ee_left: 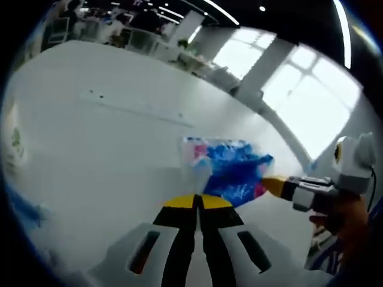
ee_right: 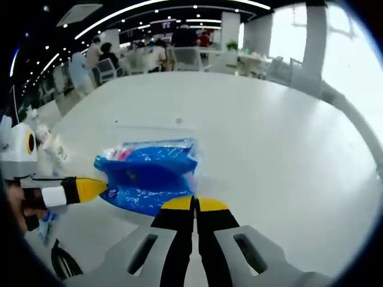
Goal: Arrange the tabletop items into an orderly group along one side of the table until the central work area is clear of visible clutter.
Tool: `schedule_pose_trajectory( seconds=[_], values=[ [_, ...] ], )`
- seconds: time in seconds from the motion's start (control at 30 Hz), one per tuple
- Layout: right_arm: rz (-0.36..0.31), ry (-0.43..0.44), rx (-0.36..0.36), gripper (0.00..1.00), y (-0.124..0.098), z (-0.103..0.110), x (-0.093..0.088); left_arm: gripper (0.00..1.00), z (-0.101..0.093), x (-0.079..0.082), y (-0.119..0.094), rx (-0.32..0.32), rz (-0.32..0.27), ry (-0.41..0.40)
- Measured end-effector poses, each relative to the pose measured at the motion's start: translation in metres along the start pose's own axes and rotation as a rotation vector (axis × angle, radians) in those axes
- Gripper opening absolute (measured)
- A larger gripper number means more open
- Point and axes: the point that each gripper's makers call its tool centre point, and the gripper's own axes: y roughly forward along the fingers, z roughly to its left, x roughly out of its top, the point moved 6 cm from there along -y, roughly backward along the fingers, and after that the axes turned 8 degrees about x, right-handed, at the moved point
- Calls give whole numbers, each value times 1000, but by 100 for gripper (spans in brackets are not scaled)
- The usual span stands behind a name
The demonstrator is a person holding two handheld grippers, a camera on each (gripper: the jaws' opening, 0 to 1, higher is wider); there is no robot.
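A crinkled blue plastic packet [ee_left: 234, 170] [ee_right: 149, 173] with pink and white print is held just over the white table [ee_left: 108, 149] [ee_right: 269, 137], between both grippers. In the left gripper view, my left gripper [ee_left: 197, 202] has its yellow-tipped jaws pressed together at the packet's near edge. My right gripper [ee_left: 274, 184] comes in from the right, its tip on the packet's right corner. In the right gripper view, my right gripper [ee_right: 194, 204] is shut at the packet's lower edge. The left gripper [ee_right: 96, 189] reaches in from the left, its tip on the packet's left corner.
A small pale item [ee_right: 52, 146] [ee_left: 13, 143] lies near the table's edge. Another blue-white scrap [ee_right: 46, 224] lies below the left gripper. Chairs, tables and people [ee_right: 108, 57] stand beyond the far edge, and windows line one side.
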Motion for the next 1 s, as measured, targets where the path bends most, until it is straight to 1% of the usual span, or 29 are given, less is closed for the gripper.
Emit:
schedule_pose_trajectory(
  seconds=[0.03,0.17,0.23,0.3,0.37,0.43,0.47,0.6,0.7,0.8,0.87,0.9,1.0],
  values=[
    [4,-17,-4,1,2,-1,0,0,0,-1,2,0,1,-5],
    [21,-20,1,1,8,-5,-5,0,1,-3,7,7,3,2],
    [4,7,23,1,13,-7,-6,0,3,-3,11,25,-6,15],
    [9,20,31,1,17,-9,-8,0,4,-4,14,27,2,0],
    [0,70,48,1,21,-9,-9,0,5,-5,16,44,-1,-15],
    [2,70,45,1,23,-12,-10,0,4,-6,18,46,-1,-9],
    [3,81,43,1,24,-13,-11,0,4,-6,18,44,0,-19],
    [8,119,42,1,29,-15,-16,0,4,-9,22,54,6,-15],
    [9,108,28,1,32,-17,-17,0,3,-13,26,53,11,-6],
    [26,105,31,1,34,-17,-21,0,5,-16,28,63,23,4],
    [31,109,38,1,35,-17,-23,0,6,-16,30,74,18,26],
    [25,110,36,1,36,-17,-23,0,5,-15,30,72,6,32],
    [28,97,32,1,39,-18,-23,0,5,-15,32,72,-1,51]
  ],
)
